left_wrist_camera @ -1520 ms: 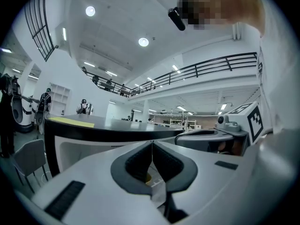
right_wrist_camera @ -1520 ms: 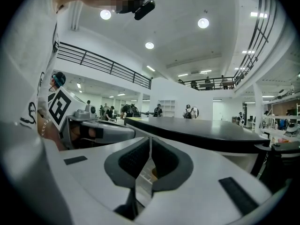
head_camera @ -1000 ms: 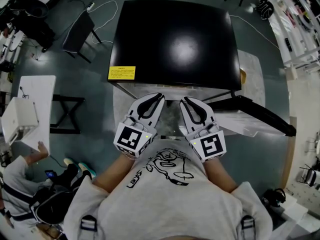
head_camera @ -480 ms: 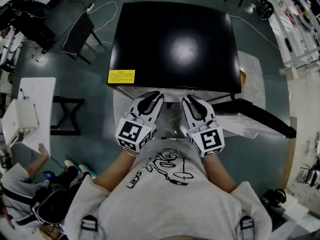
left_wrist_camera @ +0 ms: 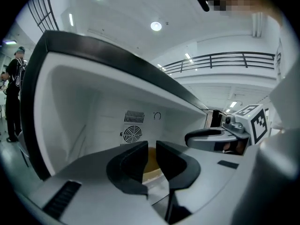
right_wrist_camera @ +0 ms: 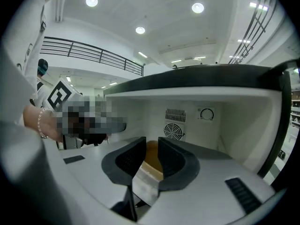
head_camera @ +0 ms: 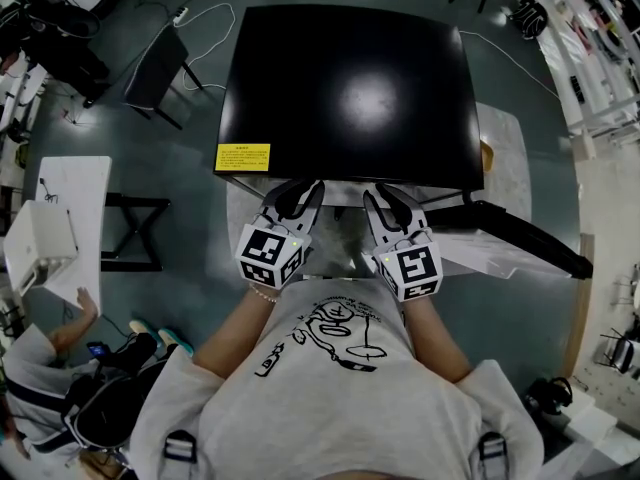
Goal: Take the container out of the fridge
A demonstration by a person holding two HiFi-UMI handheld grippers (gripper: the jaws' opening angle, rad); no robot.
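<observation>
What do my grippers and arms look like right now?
The left gripper and right gripper match: pale grey shells, black curved jaws, a black-and-white marker cube each. Grey short-sleeved T-shirt with a black line drawing; bead bracelet on the left wrist. Both jaws have just been opening, a tan container beyond each gap.

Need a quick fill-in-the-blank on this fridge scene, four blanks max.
The fridge has a ___ top.
The sticker on that top is ___.
The tan container sits inside the ___.
On the back wall, the dial sits right of the round ___.
Missing words: black; yellow; fridge; fan.
</observation>
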